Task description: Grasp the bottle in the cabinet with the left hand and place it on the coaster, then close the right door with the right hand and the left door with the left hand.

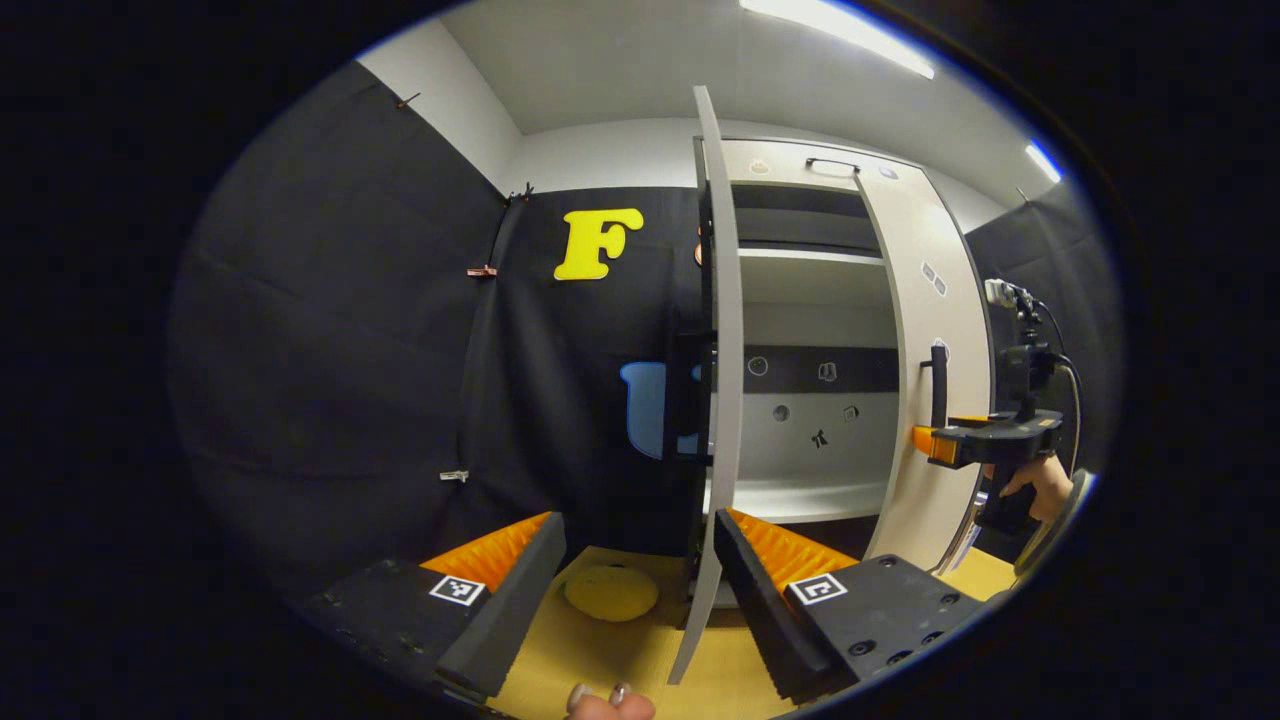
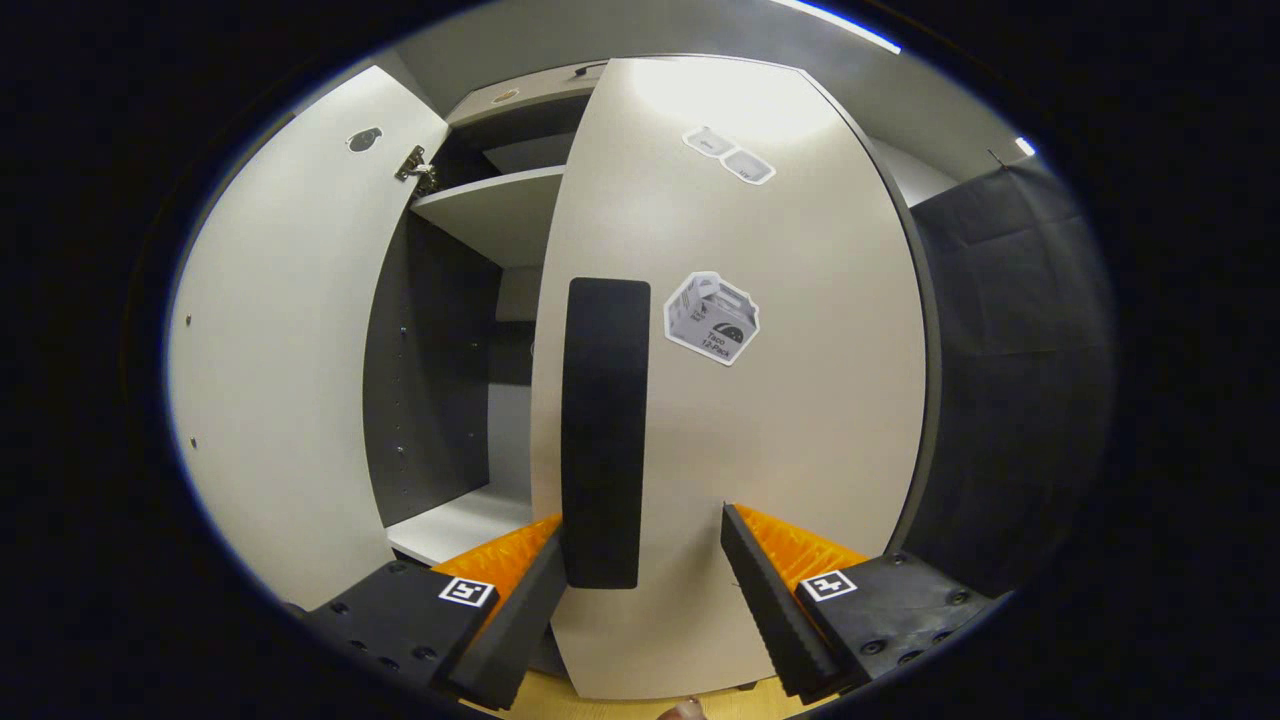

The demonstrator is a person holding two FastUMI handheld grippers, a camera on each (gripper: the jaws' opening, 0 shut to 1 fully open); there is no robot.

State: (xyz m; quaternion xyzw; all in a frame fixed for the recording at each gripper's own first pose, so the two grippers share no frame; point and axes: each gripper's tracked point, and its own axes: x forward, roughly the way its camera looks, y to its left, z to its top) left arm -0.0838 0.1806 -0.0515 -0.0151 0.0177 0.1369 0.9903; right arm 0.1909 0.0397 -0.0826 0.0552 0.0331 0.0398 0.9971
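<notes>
Stage: bottle step looks finished or cannot be confirmed; you see no bottle on the cabinet shelves. The yellow coaster lies on the wooden surface between your left tool's fingers.
Right tool: jaws spread wide, holding nothing, facing the right door square on.
Key relation: the door's black handle stands upright, straight ahead and slightly left of the tool's centre, its lower end just beside the left finger.
Right door: partly swung in, cabinet interior open to its left.
Left tool: jaws wide, empty; the left door stands edge-on directly ahead.
Next: push the right door shut, by your right hand.
</notes>
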